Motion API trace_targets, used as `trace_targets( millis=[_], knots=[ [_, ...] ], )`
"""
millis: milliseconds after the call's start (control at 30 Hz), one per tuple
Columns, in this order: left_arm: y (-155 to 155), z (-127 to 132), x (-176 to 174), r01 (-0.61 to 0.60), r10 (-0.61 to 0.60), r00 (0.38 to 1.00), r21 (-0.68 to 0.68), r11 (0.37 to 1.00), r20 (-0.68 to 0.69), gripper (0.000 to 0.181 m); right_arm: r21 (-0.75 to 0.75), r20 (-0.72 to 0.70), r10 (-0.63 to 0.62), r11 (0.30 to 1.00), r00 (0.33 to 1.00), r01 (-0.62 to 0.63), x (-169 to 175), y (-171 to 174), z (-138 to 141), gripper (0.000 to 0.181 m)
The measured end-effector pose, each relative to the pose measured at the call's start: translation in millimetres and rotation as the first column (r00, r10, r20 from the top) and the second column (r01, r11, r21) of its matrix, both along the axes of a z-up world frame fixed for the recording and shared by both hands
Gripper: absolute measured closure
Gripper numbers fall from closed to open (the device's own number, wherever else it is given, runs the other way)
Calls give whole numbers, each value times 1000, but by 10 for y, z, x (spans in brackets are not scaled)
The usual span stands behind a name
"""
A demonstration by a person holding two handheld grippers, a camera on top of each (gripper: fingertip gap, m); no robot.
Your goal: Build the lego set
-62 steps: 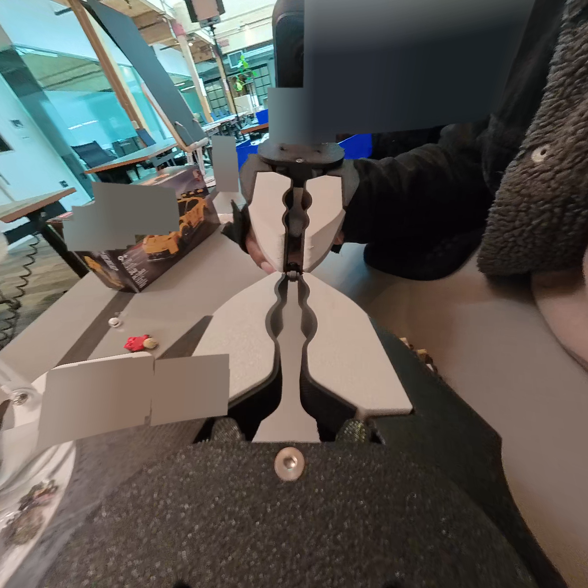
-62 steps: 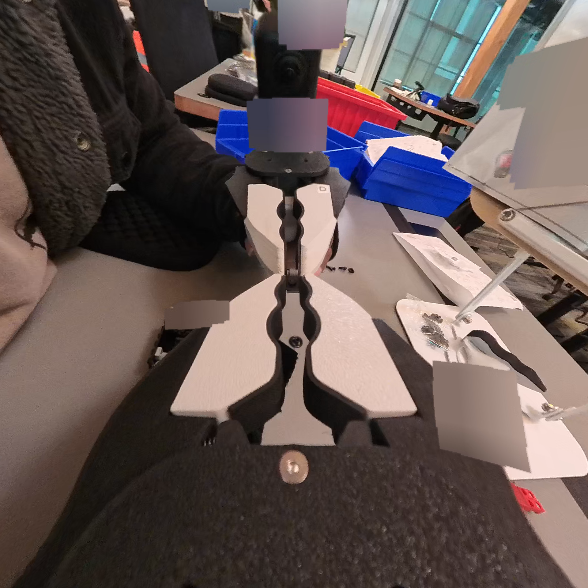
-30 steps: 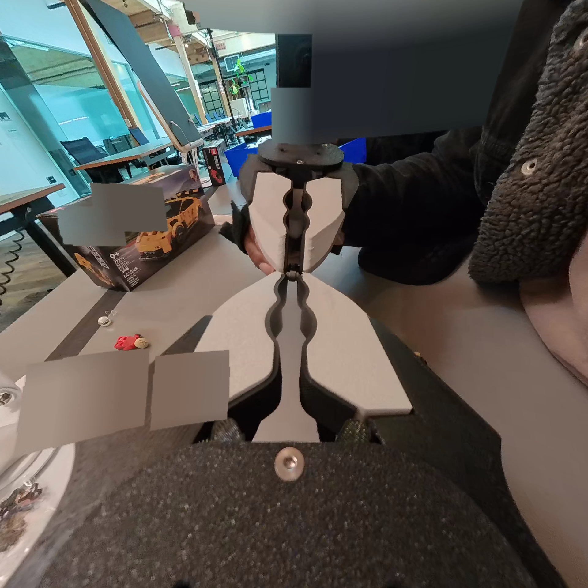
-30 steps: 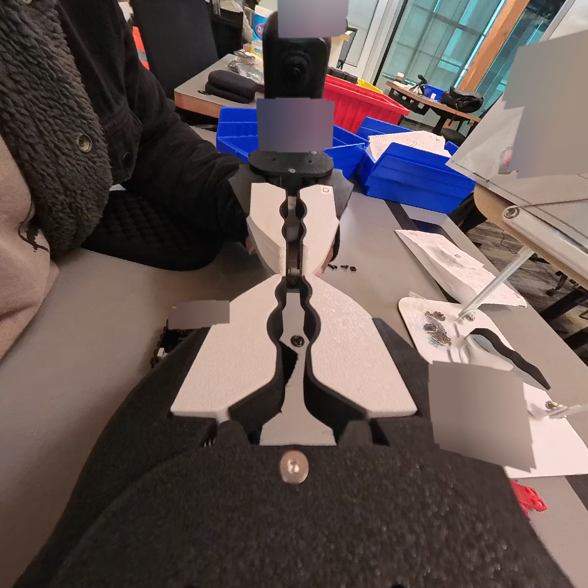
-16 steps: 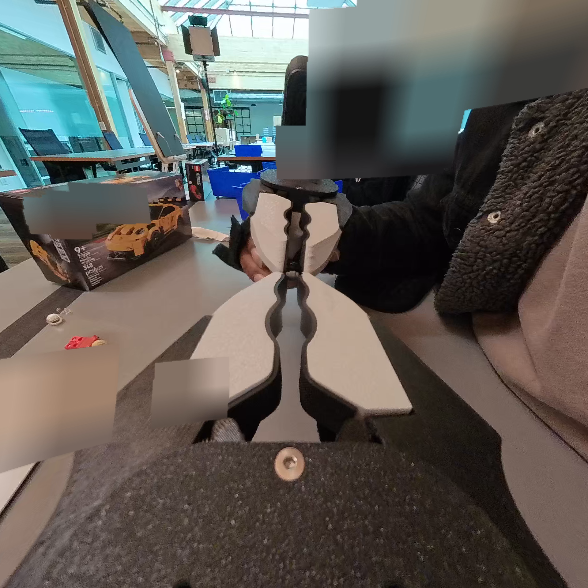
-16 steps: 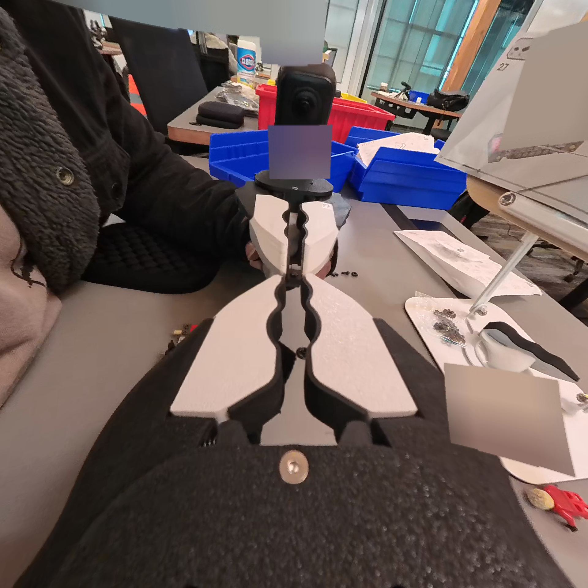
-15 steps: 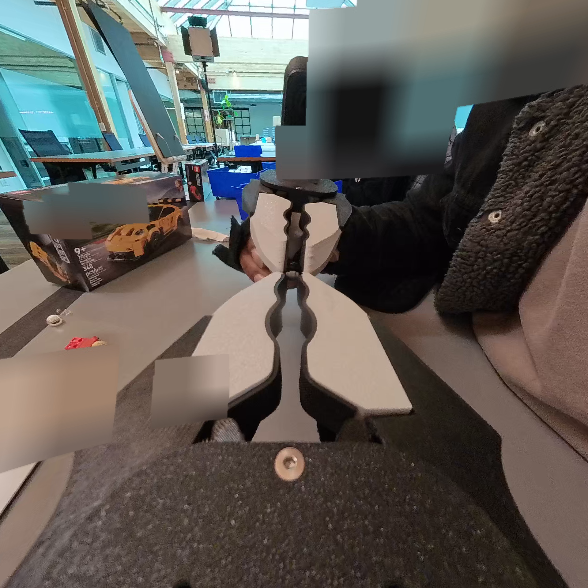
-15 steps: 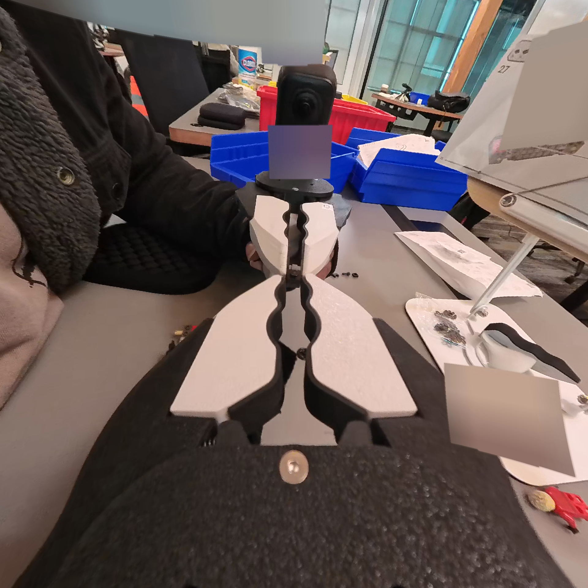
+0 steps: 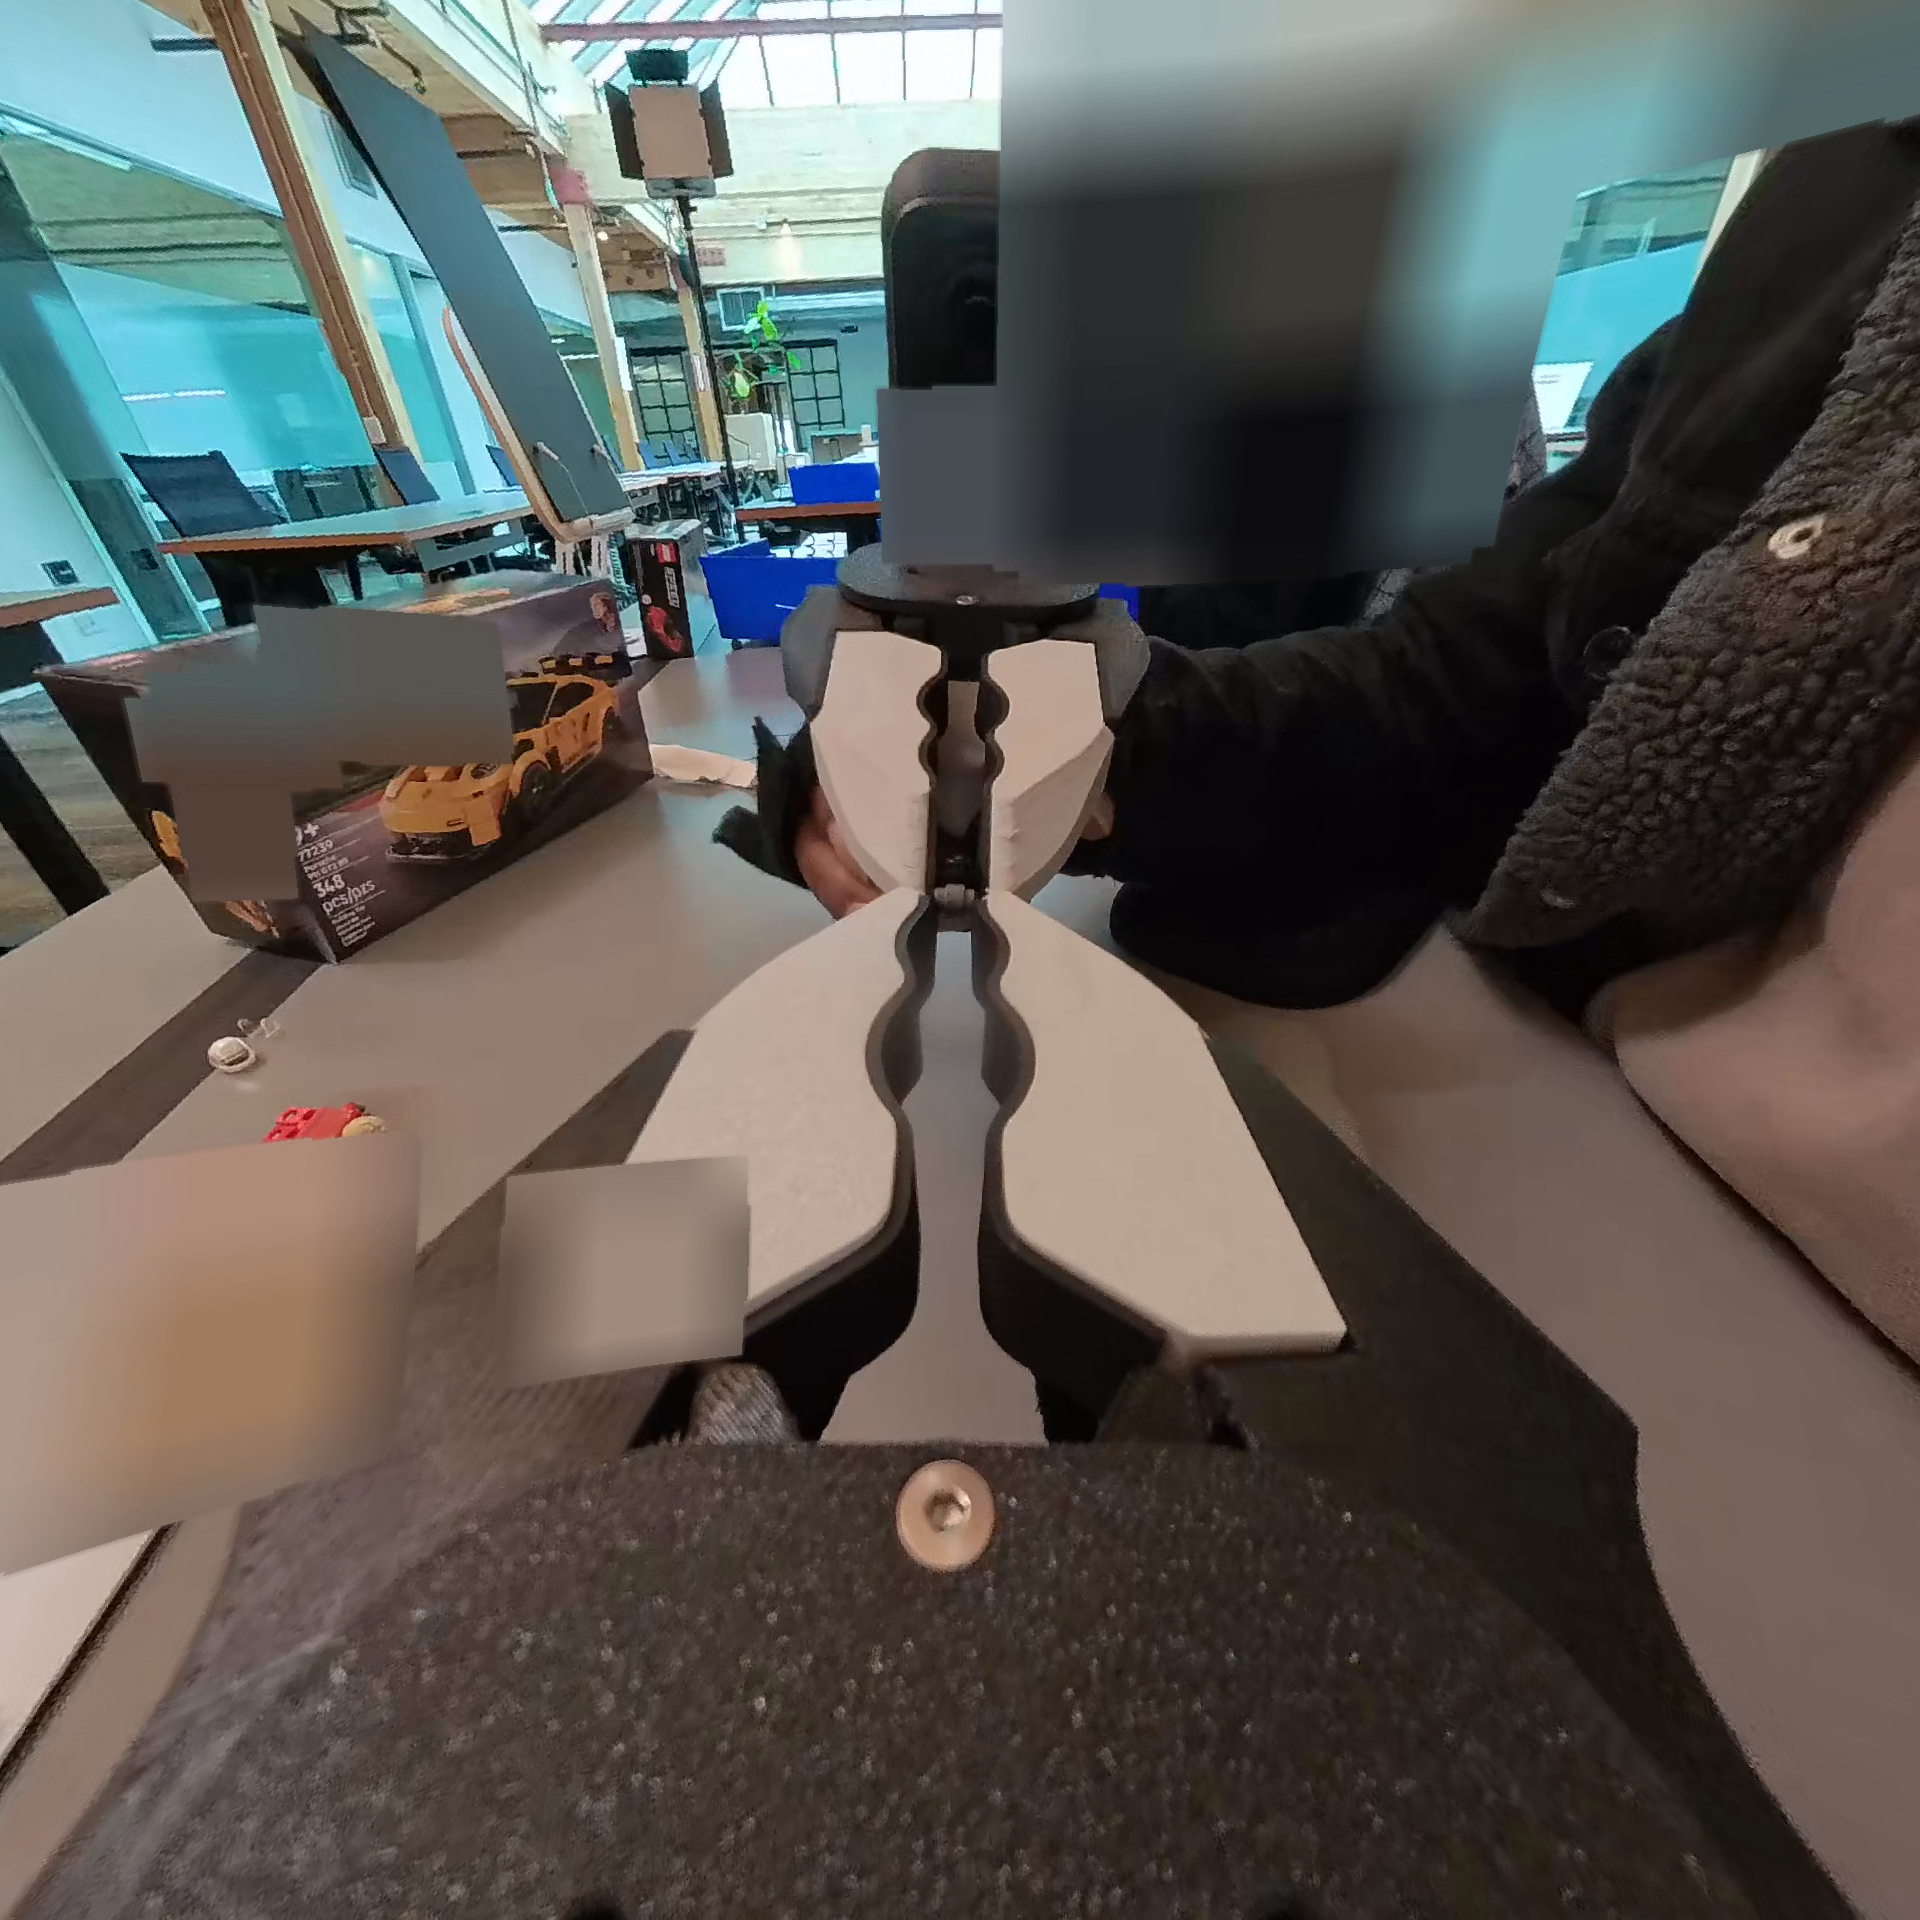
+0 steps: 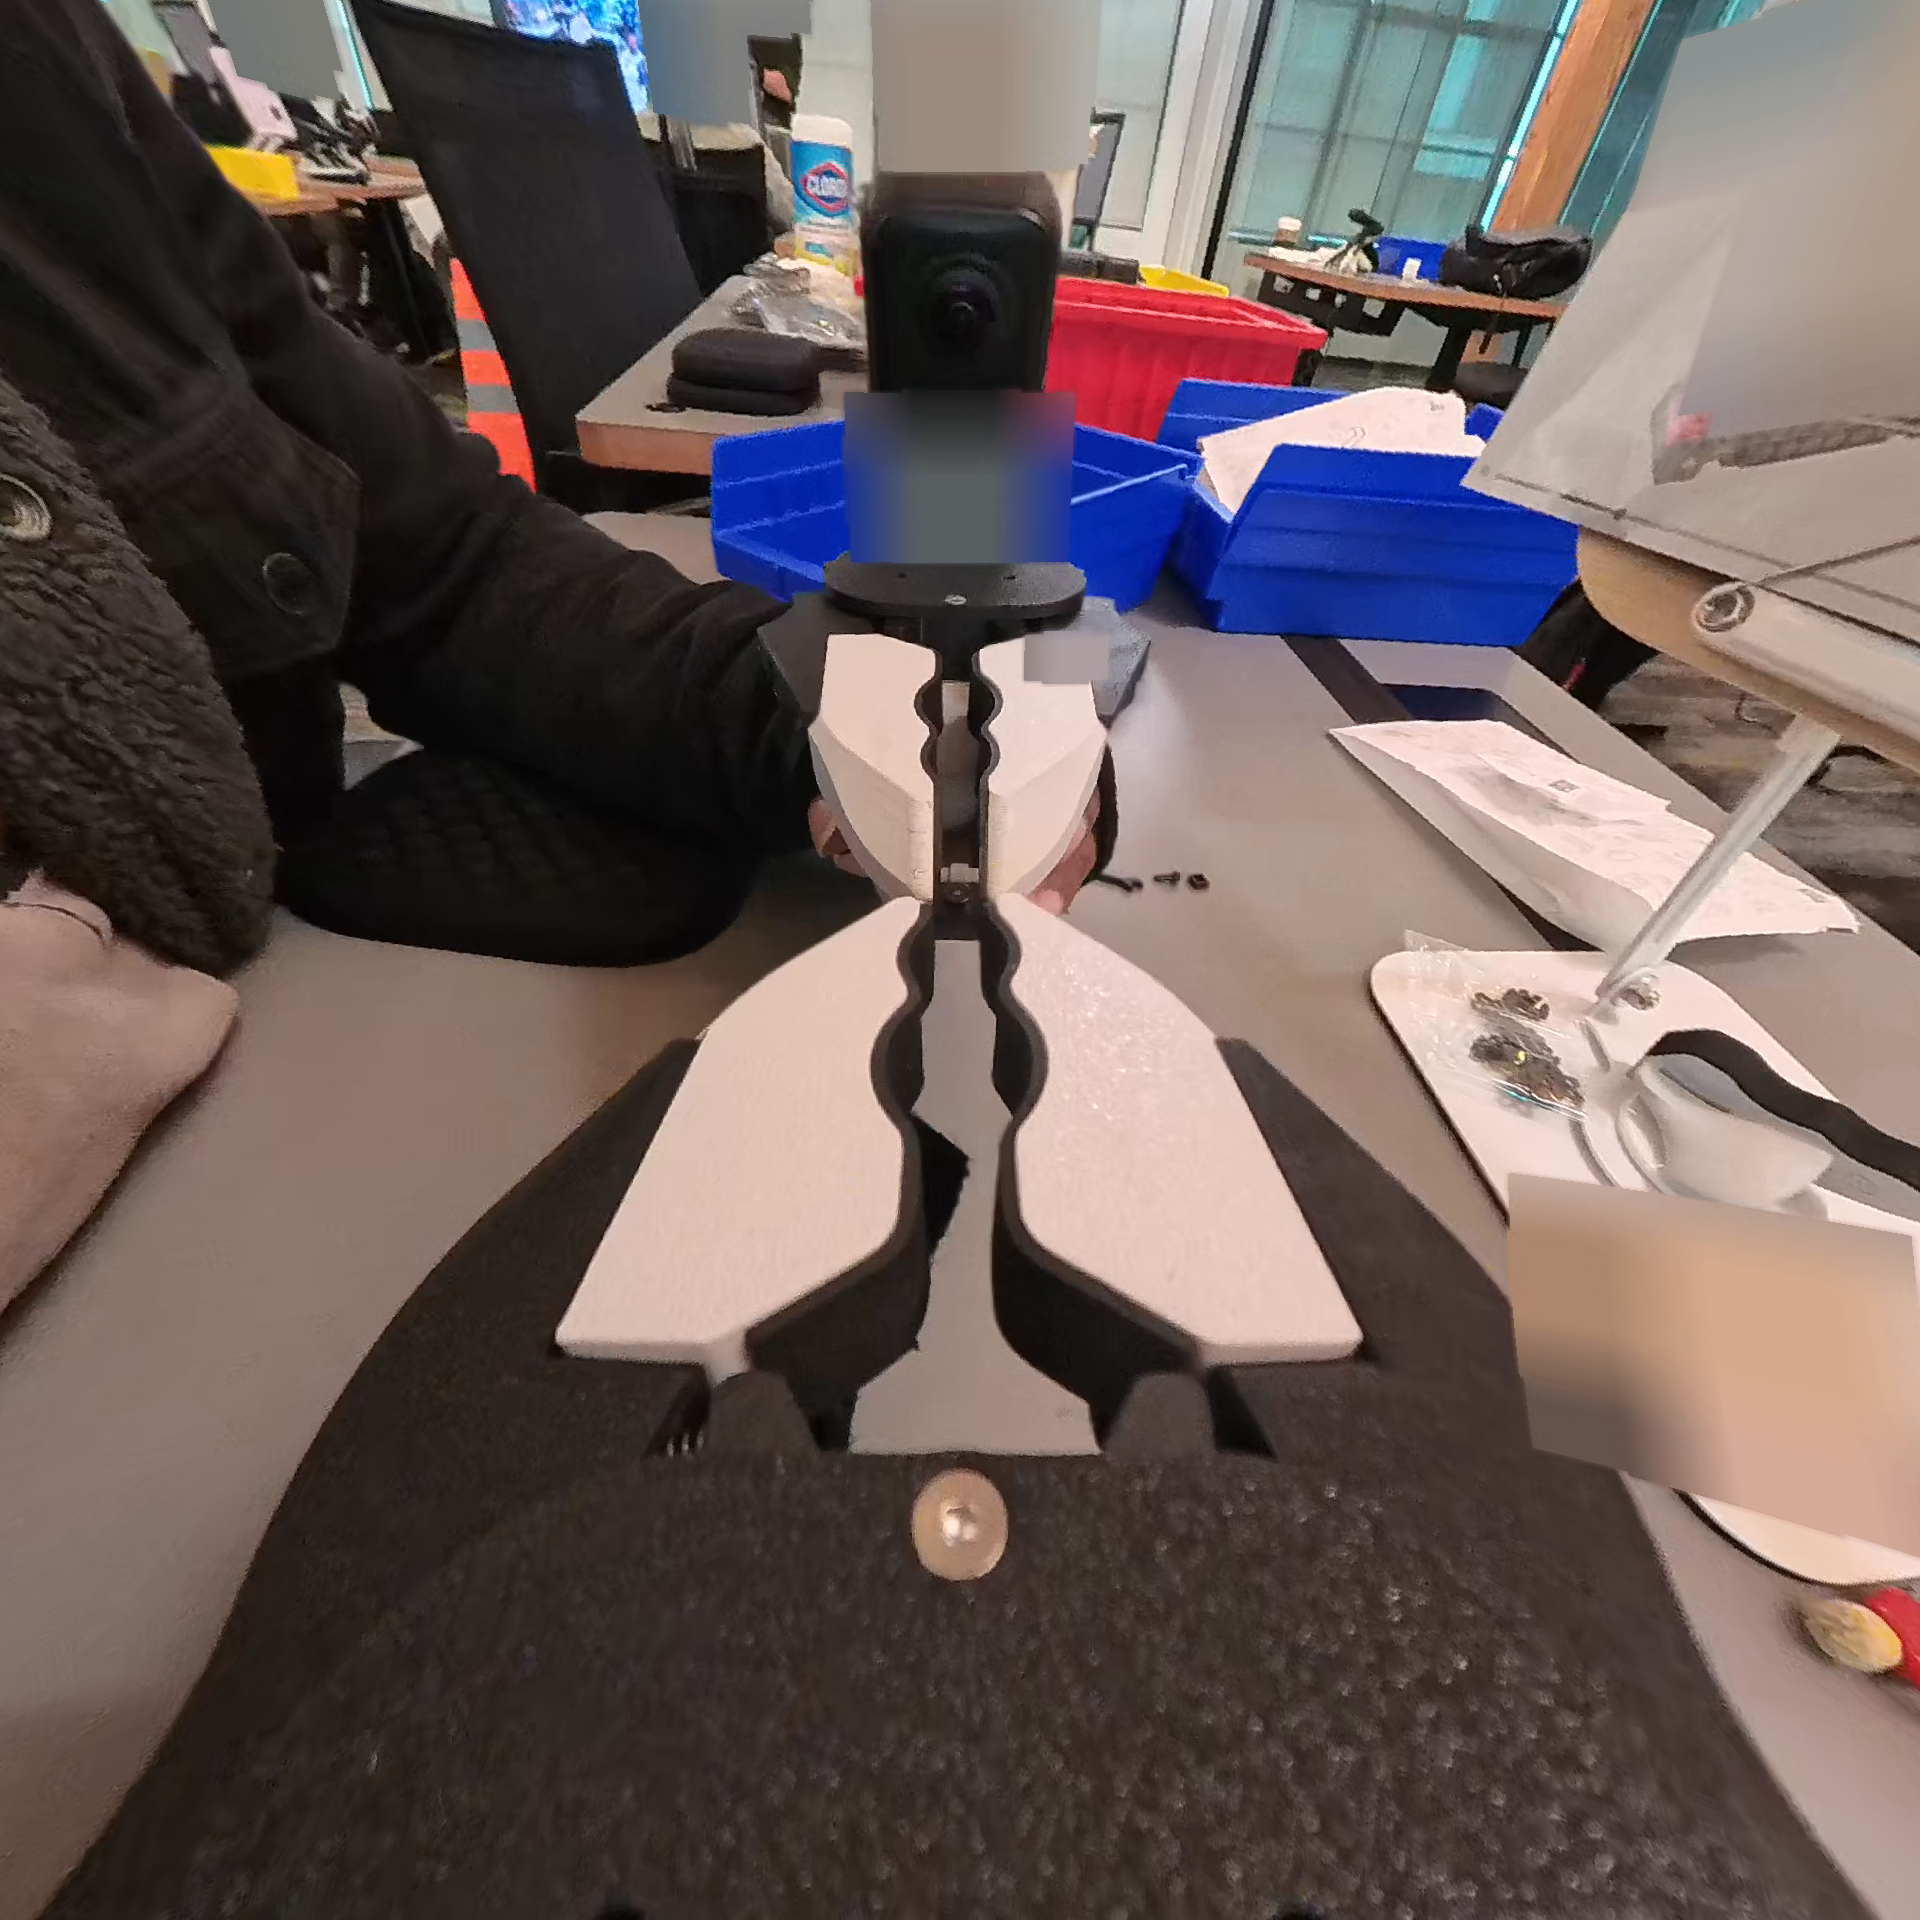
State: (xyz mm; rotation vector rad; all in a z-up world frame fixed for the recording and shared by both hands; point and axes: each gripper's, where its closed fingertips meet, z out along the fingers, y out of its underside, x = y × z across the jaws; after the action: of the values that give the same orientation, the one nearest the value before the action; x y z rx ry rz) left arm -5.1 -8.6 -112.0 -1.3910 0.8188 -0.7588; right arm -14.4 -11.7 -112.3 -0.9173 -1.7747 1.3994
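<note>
My two grippers meet tip to tip above the grey table point(image 9: 540, 987). In the left wrist view my left gripper point(image 9: 952, 906) is shut on a small grey lego piece point(image 9: 954, 896). The right gripper faces it just beyond, shut on a small dark lego piece point(image 9: 954, 854). In the right wrist view my right gripper point(image 10: 956, 916) holds the dark piece point(image 10: 956, 920) against the grey piece point(image 10: 958, 878) in the left gripper's tips. The two pieces touch. A hand holds each gripper from behind.
A lego box with a yellow car point(image 9: 436, 769) stands at the left. A red piece point(image 9: 312, 1122) and a small white part point(image 9: 231, 1051) lie near it. Blue bins point(image 10: 1371, 530), a white paper bag point(image 10: 1558, 821), a white tray of small parts point(image 10: 1507, 1039) and a booklet stand point(image 10: 1766, 644) are to the right. Both grippers' tips are close together, under 4 cm apart.
Both grippers have stayed tip to tip while tilting up towards level, so both views show more of the room and less of the table. The jaws have not opened.
</note>
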Motion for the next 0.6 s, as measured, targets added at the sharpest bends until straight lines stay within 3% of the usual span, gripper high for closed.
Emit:
trace_targets(
  millis=[200,267,400,600],
  knots=[
    [-128,31,55,-44,44,999,-15,999,-11,175,80,-8,13,997,1000,-12,58,-129,27,173],
    [-139,-21,52,-76,74,997,-41,996,-36,167,81,0,-9,997,1000,9,81,-132,-2,173],
    [-84,-206,-53,-220,207,969,-96,971,-134,156,41,45,-143,989,989,141,139,162,-184,174],
    [89,-610,-341,-463,408,860,-131,877,-306,157,-49,108,-321,943,941,328,196,539,-411,173]
  ],
)
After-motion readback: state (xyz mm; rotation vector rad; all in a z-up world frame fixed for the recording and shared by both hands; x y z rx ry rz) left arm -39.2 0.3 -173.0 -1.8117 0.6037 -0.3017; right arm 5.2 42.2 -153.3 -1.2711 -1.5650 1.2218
